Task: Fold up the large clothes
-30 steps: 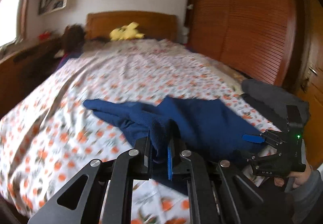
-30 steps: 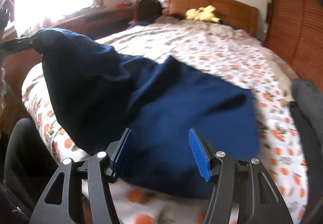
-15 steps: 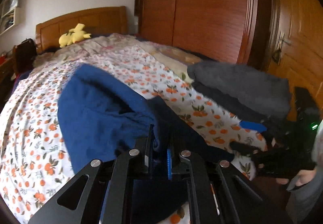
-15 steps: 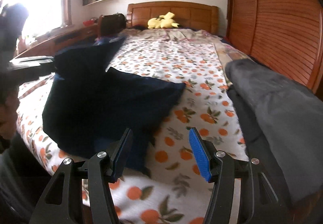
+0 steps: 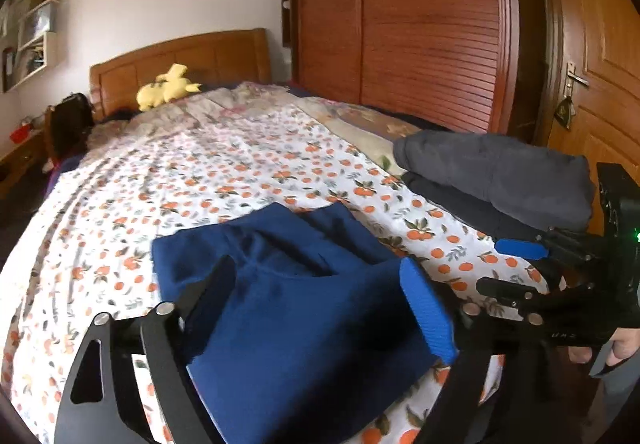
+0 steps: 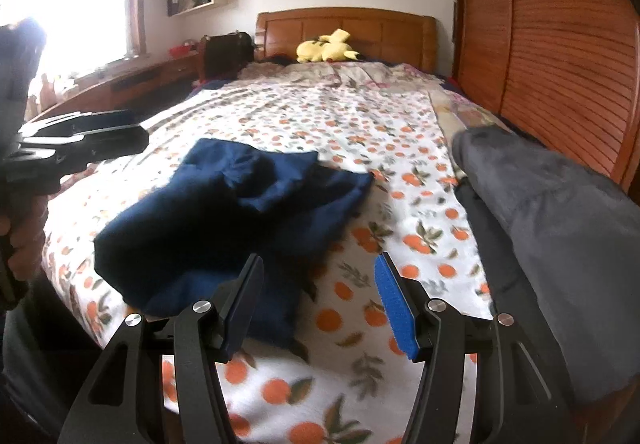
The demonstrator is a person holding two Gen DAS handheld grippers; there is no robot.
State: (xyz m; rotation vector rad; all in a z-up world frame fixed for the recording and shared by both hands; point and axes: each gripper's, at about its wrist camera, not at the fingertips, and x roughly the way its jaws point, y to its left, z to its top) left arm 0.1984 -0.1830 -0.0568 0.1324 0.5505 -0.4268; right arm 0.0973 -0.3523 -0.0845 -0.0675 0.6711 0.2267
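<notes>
So the navy garment (image 6: pixel 224 220) looks like thick, soft knit or fleece to me: floppy, not slippery, light enough, but bulky where it's doubled up. I'd expect it to sag and bunch if I pick it up from the middle, so my guess is the best hold is a corner or an outer edge, one per side, pinching through all the layers.

Looks-wise it's solid dark blue, no print, sitting in a rough folded bundle with a lumpy ridge across the top and one edge flopped toward the grey clothes pile (image 6: pixel 560 228).

It's lying on the orange-print bedsheet (image 6: pixel 360 124) near the foot of the bed, just beside that grey pile but not touching as far as I can see.

Left gripper (image 5: pixel 316 304) is spread wide above the near end of the bundle, gripping nothing. Right gripper (image 6: pixel 320 308) is also wide apart, empty, over bare sheet just right of the garment.
</notes>
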